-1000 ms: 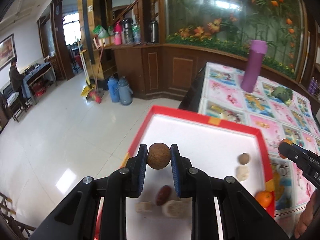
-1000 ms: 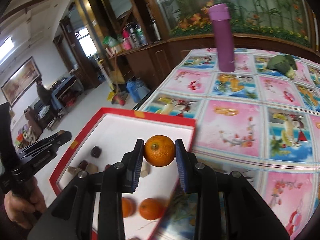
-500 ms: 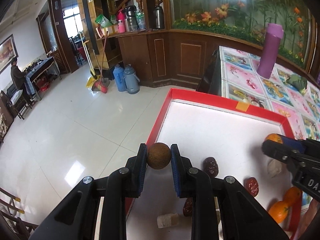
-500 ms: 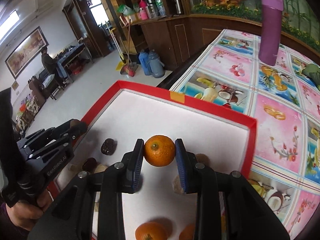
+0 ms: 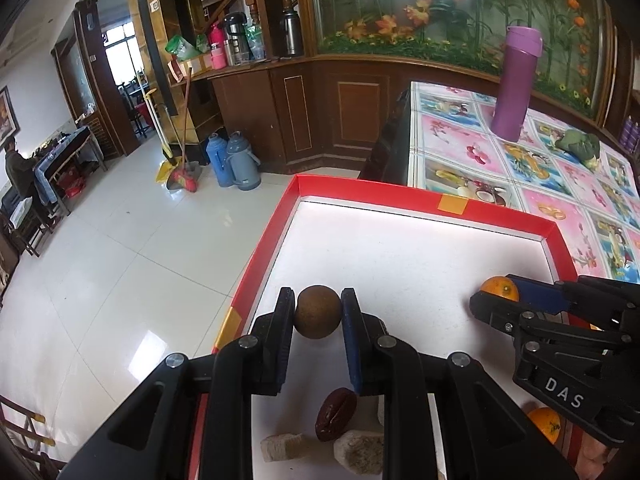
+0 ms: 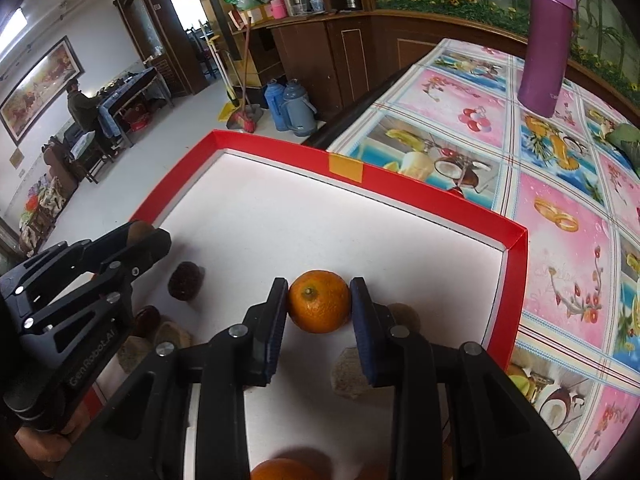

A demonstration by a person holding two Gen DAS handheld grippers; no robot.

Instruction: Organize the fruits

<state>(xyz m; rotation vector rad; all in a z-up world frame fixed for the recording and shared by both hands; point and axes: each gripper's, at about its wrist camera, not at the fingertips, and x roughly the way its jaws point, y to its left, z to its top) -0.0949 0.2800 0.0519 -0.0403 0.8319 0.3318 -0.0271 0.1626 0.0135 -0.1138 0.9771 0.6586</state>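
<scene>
My left gripper (image 5: pixel 317 317) is shut on a round brown fruit (image 5: pixel 318 317), held over the left part of the red-rimmed white tray (image 5: pixel 416 198). Beneath it lie a dark red date (image 5: pixel 335 414) and pale chunks (image 5: pixel 358 454). My right gripper (image 6: pixel 319 307) is shut on an orange (image 6: pixel 319 306) over the tray's (image 6: pixel 400 180) right half. Another orange (image 6: pixel 282 470) lies below it, and a wrinkled dark fruit (image 6: pixel 185 280) sits to the left. Each gripper shows in the other's view: the right gripper (image 5: pixel 494 300) at the right, the left gripper (image 6: pixel 140 240) at the left.
The tray sits at the corner of a table with a pink picture cloth (image 6: pixel 560 184). A purple flask (image 5: pixel 516 84) stands at the back, with a green bundle (image 5: pixel 578 146) beside it. Left of the table drops a white tiled floor (image 5: pixel 100 260) with blue thermoses (image 5: pixel 234 164).
Both grippers have come lower and further over the tray, each still holding its fruit. The right gripper now sits close beside the left.
</scene>
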